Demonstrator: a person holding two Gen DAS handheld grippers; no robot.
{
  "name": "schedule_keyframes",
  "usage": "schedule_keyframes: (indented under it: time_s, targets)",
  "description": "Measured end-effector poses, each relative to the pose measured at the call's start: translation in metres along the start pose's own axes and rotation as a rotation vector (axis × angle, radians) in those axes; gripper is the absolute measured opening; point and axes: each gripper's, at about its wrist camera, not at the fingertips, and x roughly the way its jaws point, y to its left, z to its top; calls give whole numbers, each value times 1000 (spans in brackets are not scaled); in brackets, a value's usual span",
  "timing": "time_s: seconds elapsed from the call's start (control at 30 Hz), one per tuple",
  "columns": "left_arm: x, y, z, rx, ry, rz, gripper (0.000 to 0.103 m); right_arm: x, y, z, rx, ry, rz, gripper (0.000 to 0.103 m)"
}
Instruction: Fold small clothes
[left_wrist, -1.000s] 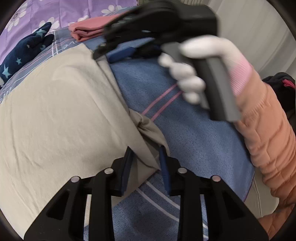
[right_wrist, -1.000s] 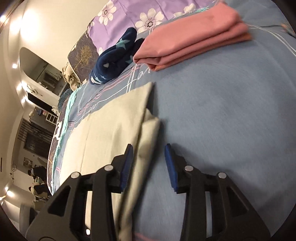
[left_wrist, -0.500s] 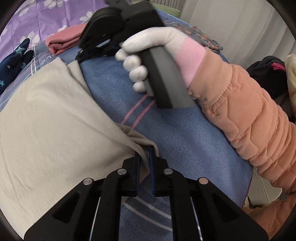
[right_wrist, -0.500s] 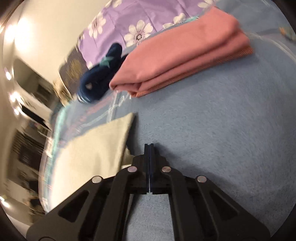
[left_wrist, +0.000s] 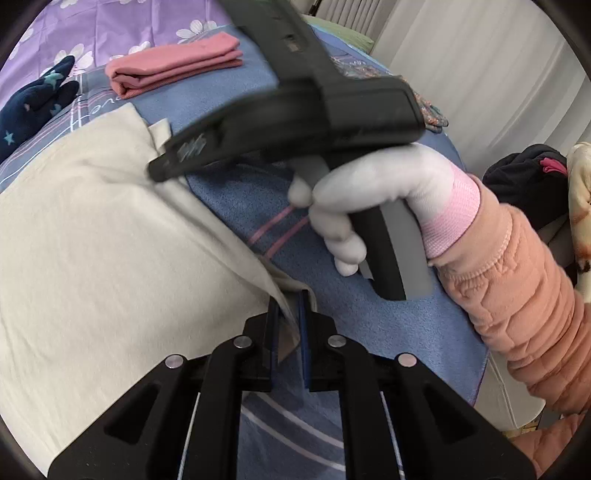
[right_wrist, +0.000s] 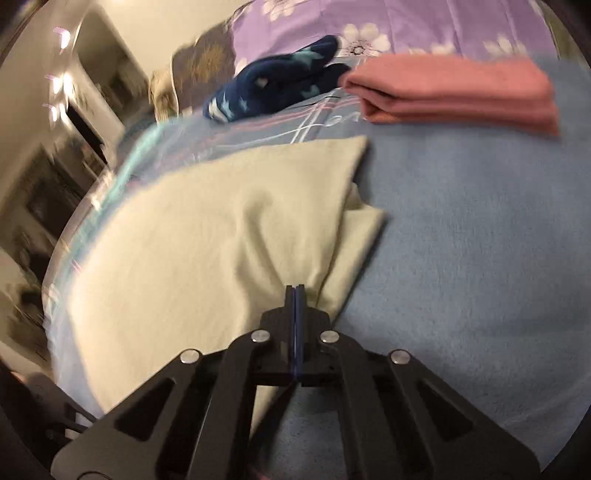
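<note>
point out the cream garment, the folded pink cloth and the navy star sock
cream garment (right_wrist: 207, 236), right wrist view, its broad flat middle
folded pink cloth (left_wrist: 173, 68), left wrist view, top layer
navy star sock (right_wrist: 280, 86), right wrist view, mid-body

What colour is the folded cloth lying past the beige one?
Pink folded cloth, seen sharpest in the left wrist view.

Blue blanket (right_wrist: 480, 229) on the bed, purple flowery sheet (right_wrist: 424, 22) at the far edge. White curtains (left_wrist: 480, 74) on one side; cream walls (right_wrist: 122, 33) with blurry lights (right_wrist: 55, 81) on the other.
</note>
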Motion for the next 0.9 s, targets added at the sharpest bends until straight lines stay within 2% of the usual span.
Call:
schedule_keyframes:
  time_s: [0.07,0.13,0.17,0.2,0.27,0.4,0.47,0.5,0.53,0.6,0.67,0.77,0.83,0.9]
  targets:
    - [-9,2,-5,-18,-24,-9,8,-10,1,-6,15,-18,-18,0]
    - [-19,9,-9,-42,-52,-53,10,-23,13,-11,-12,-10,-92,0]
    - [-23,9,-12,-55,-63,-119,22,-24,18,-12,-16,0,-110,6]
    - [-29,5,-13,-61,-83,-169,31,-31,22,-15,-23,9,-108,6]
    - [-37,-5,-16,-19,-108,-163,39,-47,34,-23,-52,7,-53,6]
    - [-51,-7,-25,4,-122,-142,39,-67,53,-43,-88,18,17,9]
    - [-59,4,-33,-12,-141,-139,39,-66,60,-61,-105,39,7,18]
    - [-67,10,-45,-31,-154,-123,40,-65,59,-74,-101,63,-47,21]
    - [-74,11,-59,-54,-164,-92,40,-62,52,-88,-87,103,-153,23]
    - [-90,39,-83,-136,-186,-21,40,-71,48,-103,-114,36,-142,22]
    - [-105,65,-102,-232,-207,46,40,-80,48,-110,-97,11,-171,21]
    - [-152,118,-147,-385,-297,163,40,-87,62,-110,-100,0,-292,24]
    - [-184,140,-176,-456,-360,232,41,-92,71,-108,-101,-9,-391,30]
    - [-211,161,-202,-518,-421,302,46,-98,80,-107,-97,-45,-465,30]
